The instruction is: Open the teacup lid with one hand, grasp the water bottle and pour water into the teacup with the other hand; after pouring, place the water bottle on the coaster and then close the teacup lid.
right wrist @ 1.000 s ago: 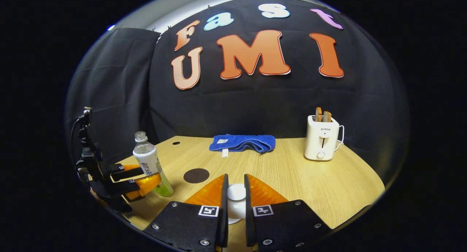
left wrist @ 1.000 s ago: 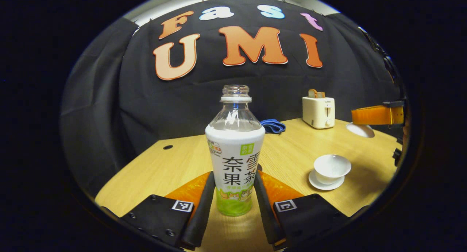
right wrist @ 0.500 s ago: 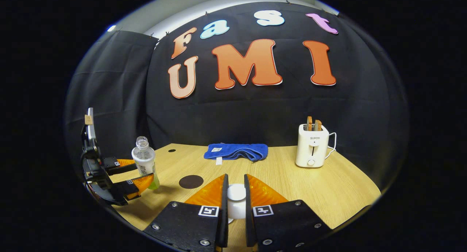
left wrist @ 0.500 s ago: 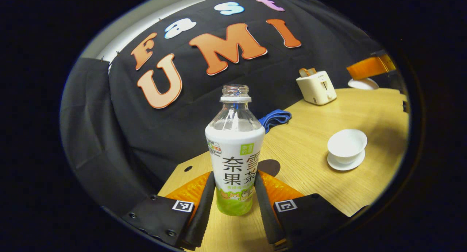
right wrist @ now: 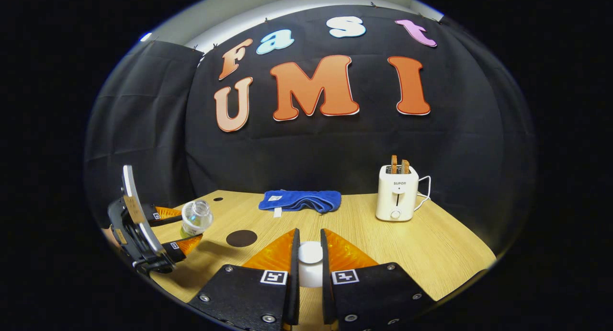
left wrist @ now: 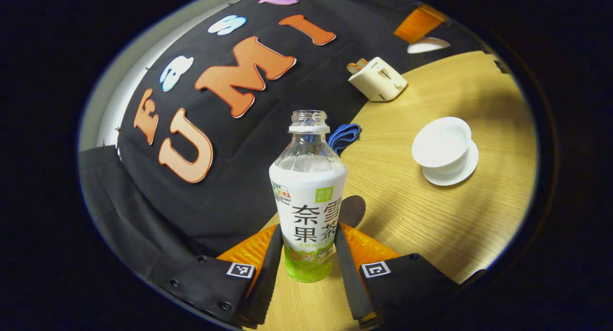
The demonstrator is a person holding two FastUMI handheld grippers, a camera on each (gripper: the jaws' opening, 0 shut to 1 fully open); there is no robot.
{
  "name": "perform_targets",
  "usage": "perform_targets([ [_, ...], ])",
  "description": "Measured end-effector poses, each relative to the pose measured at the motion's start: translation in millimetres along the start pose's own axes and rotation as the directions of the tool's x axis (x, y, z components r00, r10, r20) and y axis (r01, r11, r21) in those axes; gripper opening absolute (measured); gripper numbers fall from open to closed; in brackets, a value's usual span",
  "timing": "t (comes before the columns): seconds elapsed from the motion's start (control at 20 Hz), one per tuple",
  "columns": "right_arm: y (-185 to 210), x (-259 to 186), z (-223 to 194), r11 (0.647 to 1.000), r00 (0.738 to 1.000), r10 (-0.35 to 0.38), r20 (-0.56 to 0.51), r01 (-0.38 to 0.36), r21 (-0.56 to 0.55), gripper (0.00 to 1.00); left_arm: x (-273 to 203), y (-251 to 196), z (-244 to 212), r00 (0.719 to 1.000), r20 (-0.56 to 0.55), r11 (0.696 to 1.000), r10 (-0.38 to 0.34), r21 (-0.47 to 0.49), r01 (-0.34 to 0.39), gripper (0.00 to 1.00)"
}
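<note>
Clear plastic forms the upper half of the uncapped water bottle (left wrist: 308, 192), whose lower half wears a white and green label; the left gripper (left wrist: 307, 268) has its fingers (left wrist: 268, 268) closed against both sides of the label near the base. In the left gripper view the whole scene is tipped, with the pale wooden table (left wrist: 431, 225) slanting up to the right. In the right gripper view the bottle (right wrist: 196, 217) leans over in that gripper (right wrist: 179, 230), its open mouth turned toward the camera, lifted off the table (right wrist: 383, 245).

On the table in the left gripper view stands the open white porcelain teacup (left wrist: 441, 142) on its white saucer (left wrist: 452, 170), well to the right of the bottle. A round dark brown coaster (left wrist: 352, 210) lies just behind the bottle, partly hidden by it; in the right gripper view the coaster (right wrist: 241, 238) sits bare between the two grippers.

The right gripper (right wrist: 310, 278) has its fingers (right wrist: 293, 273) pressed on either side of the white knob of the teacup lid (right wrist: 310, 264), holding it above the table. In the left gripper view this lid (left wrist: 427, 45) appears high up, with the right gripper above it.

At the back of the table lie a folded blue cloth (right wrist: 299, 200) and a white toaster (right wrist: 395, 199) with two slices of bread in it.
</note>
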State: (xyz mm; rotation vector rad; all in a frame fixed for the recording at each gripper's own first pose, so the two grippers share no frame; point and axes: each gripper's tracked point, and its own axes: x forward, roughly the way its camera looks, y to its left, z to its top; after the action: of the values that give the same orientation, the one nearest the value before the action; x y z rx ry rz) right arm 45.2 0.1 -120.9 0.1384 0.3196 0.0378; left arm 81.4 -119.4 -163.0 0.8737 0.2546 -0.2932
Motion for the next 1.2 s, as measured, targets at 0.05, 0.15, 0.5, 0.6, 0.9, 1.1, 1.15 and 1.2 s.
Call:
perform_targets([
  [0.05, -1.5, -1.1, -0.5, 1.0, 1.0, -0.003, 0.002, 0.003, 0.001, 0.19, -0.2, -8.4, 2.2, 1.0, 0.011, 1.0, -0.018, 0.022, 0.018, 0.66],
  [0.15, -5.6, -2.8, -1.8, 1.0, 1.0, -0.008, 0.0, 0.008, 0.001, 0.19, -4.5, -18.4, 7.1, 0.998, 0.015, 0.996, -0.054, 0.079, 0.052, 0.64],
  [0.5, -18.2, -11.0, -3.3, 1.0, 1.0, -0.023, 0.003, 0.023, 0.001, 0.19, -1.5, -19.2, 14.9, 0.998, 0.019, 0.961, -0.053, 0.273, 0.046, 0.64],
  [0.6, -22.1, -11.1, -7.1, 1.0, 1.0, -0.028, -0.004, 0.029, 0.004, 0.19, -1.4, -15.7, 16.2, 0.999, 0.021, 0.946, -0.04, 0.321, 0.031, 0.64],
  [0.9, -24.9, -15.3, -10.3, 1.0, 1.0, -0.023, -0.009, 0.023, 0.009, 0.19, -0.1, -16.1, 14.5, 0.998, -0.014, 0.889, -0.065, 0.453, 0.064, 0.6],
  [1.1, -27.5, -19.4, -12.2, 1.0, 1.0, -0.021, -0.008, 0.022, 0.011, 0.19, 0.5, -11.5, 20.4, 0.998, -0.011, 0.849, -0.064, 0.525, 0.06, 0.6],
  [1.15, -27.8, -20.7, -13.1, 1.0, 1.0, -0.023, -0.009, 0.023, 0.012, 0.19, 0.8, -11.7, 22.0, 0.998, -0.012, 0.84, -0.062, 0.54, 0.058, 0.64],
  [1.2, -29.8, -22.2, -14.0, 1.0, 1.0, -0.026, -0.013, 0.026, 0.01, 0.19, 0.3, -10.9, 23.1, 0.998, -0.013, 0.83, -0.062, 0.554, 0.059, 0.6],
])
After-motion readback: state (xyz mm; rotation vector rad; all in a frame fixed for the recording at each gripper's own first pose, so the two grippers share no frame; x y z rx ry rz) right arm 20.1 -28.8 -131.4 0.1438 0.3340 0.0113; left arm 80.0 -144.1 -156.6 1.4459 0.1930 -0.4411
